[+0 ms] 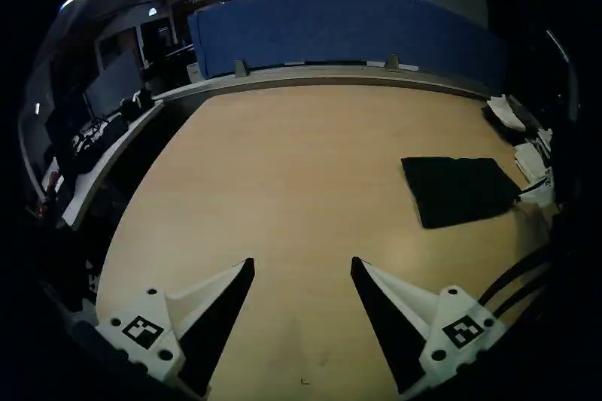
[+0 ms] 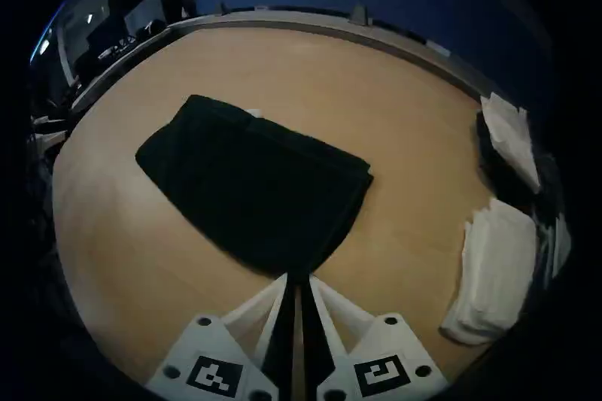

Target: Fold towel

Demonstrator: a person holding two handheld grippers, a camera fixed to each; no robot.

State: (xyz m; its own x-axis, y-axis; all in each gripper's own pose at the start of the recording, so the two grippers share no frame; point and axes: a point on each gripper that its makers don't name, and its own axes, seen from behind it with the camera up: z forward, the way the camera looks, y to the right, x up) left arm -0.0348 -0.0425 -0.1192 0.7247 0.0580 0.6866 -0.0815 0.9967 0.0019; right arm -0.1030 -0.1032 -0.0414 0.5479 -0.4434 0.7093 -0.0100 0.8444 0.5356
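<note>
Right gripper view puts the towel [image 2: 256, 190] just past centre, spreading from my fingertips toward 10 o'clock on the wooden table [image 2: 135, 250]. It is black, or so dark that I read no weave or pattern, and lies flat as a rough rectangle with a doubled edge along its 1 o'clock side. Its near corner runs to a point at 6 o'clock, right at the right gripper [image 2: 298, 277], whose fingers are drawn in to a thin slit and nip that corner between their tips. The dark tips merge with the dark cloth, so I cannot make out how deep the bite goes. The towel's near edges are smeared with blur. A small pale scrap at its far edge is too tiny for me to name.

At 3 to 4 o'clock sit white folded cloths [image 2: 497, 273], partly cut off by the rim.

In the left gripper view the left gripper [image 1: 301, 259] has its fingers spread wide with nothing between them, over bare tabletop. There the towel lies at 3 o'clock, well apart. Something white touches its right corner, too cramped at the rim to identify. A blue partition [image 1: 339, 32] stands at 12 o'clock; the desks beyond are dim.
</note>
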